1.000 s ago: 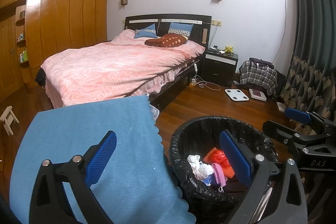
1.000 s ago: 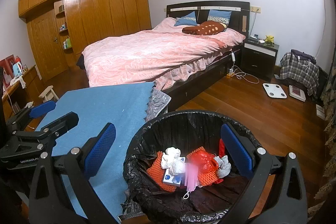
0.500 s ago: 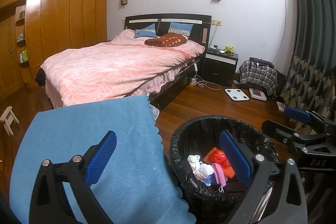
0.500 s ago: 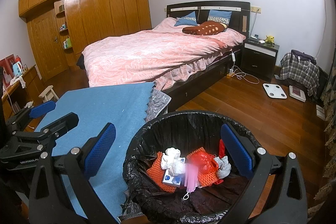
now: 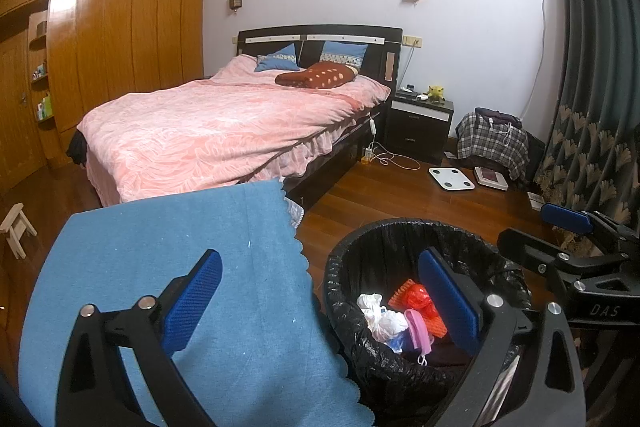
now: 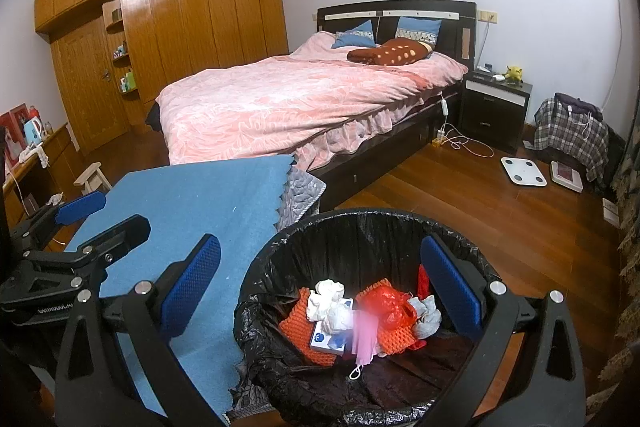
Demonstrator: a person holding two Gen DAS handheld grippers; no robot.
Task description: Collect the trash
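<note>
Only right view shows tissue box (image 6: pixel 329 338) in bin (image 6: pixel 404 223) w/ trash.

crinkled glossy plastic bin liner (image 6: pixel 360 243), matt blue cloth (image 6: pixel 208 203), polished wood floor (image 6: pixel 500 223)

Right gripper (image 6: pixel 320 283) over black-lined trash bin (image 6: pixel 360 223), jaws spread wide, nothing between them. Inside the bin: crumpled white tissues (image 6: pixel 326 301), red plastic bag (image 6: pixel 386 305), orange knitted cloth (image 6: pixel 294 325), small white-and-blue box (image 6: pixel 326 341), pink face mask (image 6: pixel 364 339). Blue cloth (image 6: pixel 192 211) covers the worktop left of the bin. Left gripper (image 6: pixel 80 227) at the left edge, above the cloth, jaws apart. Pink-covered bed (image 6: pixel 296 99) behind.
</note>
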